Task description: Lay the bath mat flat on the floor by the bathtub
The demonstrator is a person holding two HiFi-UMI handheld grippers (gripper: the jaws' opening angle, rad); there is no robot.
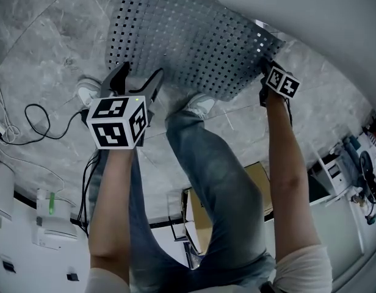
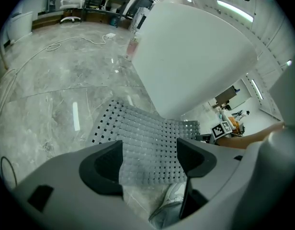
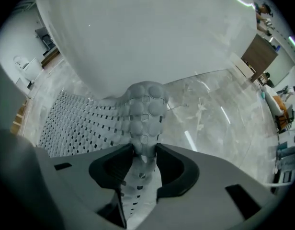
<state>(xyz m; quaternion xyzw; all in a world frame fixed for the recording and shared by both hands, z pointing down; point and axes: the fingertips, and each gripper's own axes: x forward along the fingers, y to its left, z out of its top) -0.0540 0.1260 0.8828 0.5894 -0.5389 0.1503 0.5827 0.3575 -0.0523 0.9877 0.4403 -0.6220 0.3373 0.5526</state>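
Grey marble floor spreads under you, with the white bathtub bulging in at the far right. The bath mat, grey and full of square holes, is not down yet. It hangs spread between your hands just beside the tub wall, its near edge above your shoe. Whether its far-left corner touches the floor I cannot tell. Your right gripper points down, its jaws narrowed onto a bunched fold at the mat's right corner, pads pressing the knobbed rubber. Your left gripper stands with its jaws wide. The mat's near edge lies between them but neither pad presses it, so the right hand alone seems to carry the weight.

By my reading you are at the spreading step, with the laying down to come.

- Close the left jaws on that near-left edge first, flat through the sheet and not on a crease.
- Draw your hands apart until the bunch at the right corner pulls smooth.
- Line the long side up with the tub wall, close but not riding up it.
- Step both feet back so nothing lands on a shoe.
- Lower the far edge first and let the sheet roll down toward you. It looks floppy and will likely fold under itself if dropped.
- Let go only once both corners rest on the marble.
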